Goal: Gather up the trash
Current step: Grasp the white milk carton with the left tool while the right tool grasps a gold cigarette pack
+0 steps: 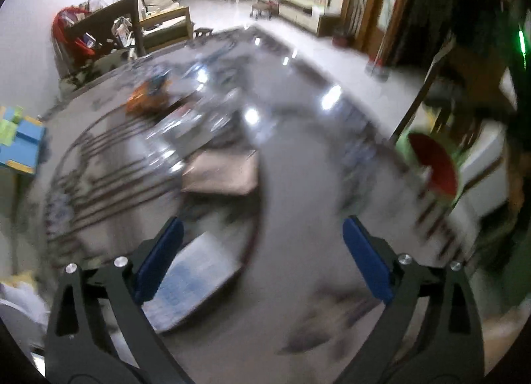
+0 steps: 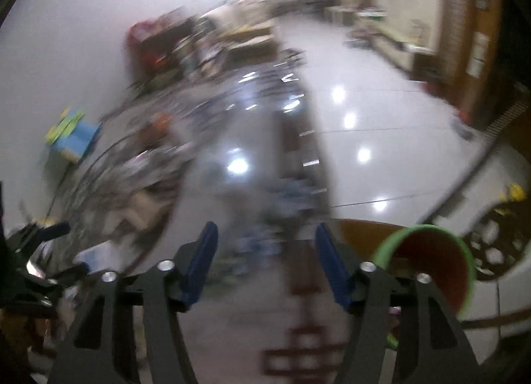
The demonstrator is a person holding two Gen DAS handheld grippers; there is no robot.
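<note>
1. Both views are heavily smeared by motion blur, so small items on the counter (image 1: 298,184) cannot be made out sharply.
2. The left hand-held gripper (image 1: 262,251) is seen with its blue pads spread wide; nothing is gripped between them.
3. The right hand-held gripper (image 2: 267,264) is seen with its blue pads set apart, more narrowly than the left; nothing is caught between them.
4. Scattered litter is spread over the glossy grey counter: an orange wrapper (image 1: 146,98) towards the far left, a flat brown cardboard piece (image 1: 222,173) near the middle, and a pale printed sheet (image 1: 195,277) just beyond the left pad.
5. A bin with a green rim and red inside (image 2: 431,267) is seen just right of the right hand-held gripper; it also shows at the right of the left view (image 1: 434,164).
</note>
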